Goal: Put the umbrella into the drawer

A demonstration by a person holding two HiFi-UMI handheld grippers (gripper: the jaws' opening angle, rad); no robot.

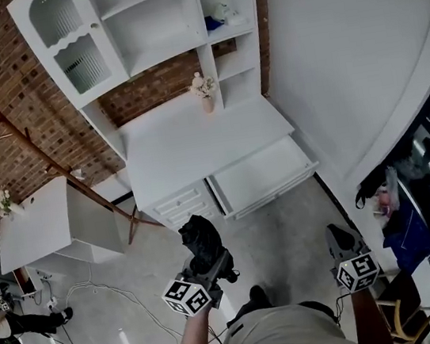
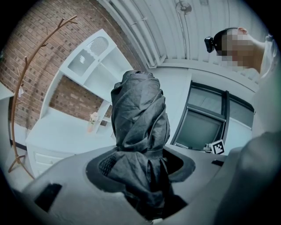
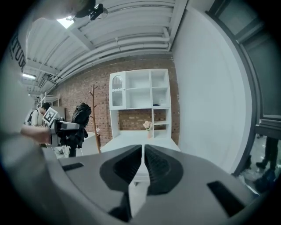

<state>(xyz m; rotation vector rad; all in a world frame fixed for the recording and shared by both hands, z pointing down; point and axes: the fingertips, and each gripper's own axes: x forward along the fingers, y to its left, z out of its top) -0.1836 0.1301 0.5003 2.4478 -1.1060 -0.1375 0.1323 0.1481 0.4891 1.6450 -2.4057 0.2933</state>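
Note:
A folded black umbrella [image 1: 201, 240] stands upright in my left gripper [image 1: 205, 263], which is shut on its lower part. In the left gripper view the umbrella [image 2: 140, 114] fills the middle, its fabric bunched between the jaws of that gripper [image 2: 141, 163]. The white desk [image 1: 194, 142] stands ahead, and its right-hand drawer [image 1: 259, 175] is pulled out and bare inside. My right gripper [image 1: 339, 233] hangs at the right over the floor, well short of the drawer. Seen from its own camera, the right gripper [image 3: 143, 154] is shut with nothing in it.
On the desk a white hutch holds a small vase of flowers [image 1: 204, 90]. A wooden coat rack [image 1: 45, 156] and a low white table [image 1: 39, 225] stand at the left. Cables [image 1: 89, 294] lie on the floor. Bags and clutter [image 1: 402, 215] line the right wall.

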